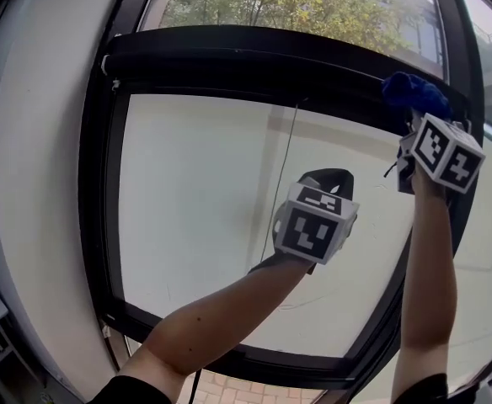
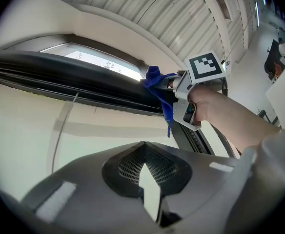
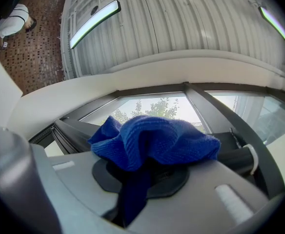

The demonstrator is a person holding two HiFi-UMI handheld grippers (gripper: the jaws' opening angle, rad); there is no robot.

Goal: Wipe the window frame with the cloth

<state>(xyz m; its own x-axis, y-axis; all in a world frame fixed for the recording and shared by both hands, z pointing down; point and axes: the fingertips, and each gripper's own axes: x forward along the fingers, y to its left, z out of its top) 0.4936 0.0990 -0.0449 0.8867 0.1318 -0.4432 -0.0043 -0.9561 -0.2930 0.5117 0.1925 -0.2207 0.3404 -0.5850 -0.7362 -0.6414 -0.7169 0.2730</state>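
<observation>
Overhead, right gripper [image 1: 409, 121] clamps cloth [image 1: 414, 93] at window frame [image 1: 254, 53].

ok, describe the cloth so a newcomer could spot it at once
Find the big window's black frame and follow its top bar to the right end. The cloth is bunched there in the right gripper. Nothing else nearby is deep blue and soft.

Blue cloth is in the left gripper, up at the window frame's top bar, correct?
Wrong gripper: the right gripper holds the blue cloth, clamped in its jaws in the right gripper view. The left gripper is shut, empty. The cloth is indeed up at the window frame, at its top bar.
</observation>
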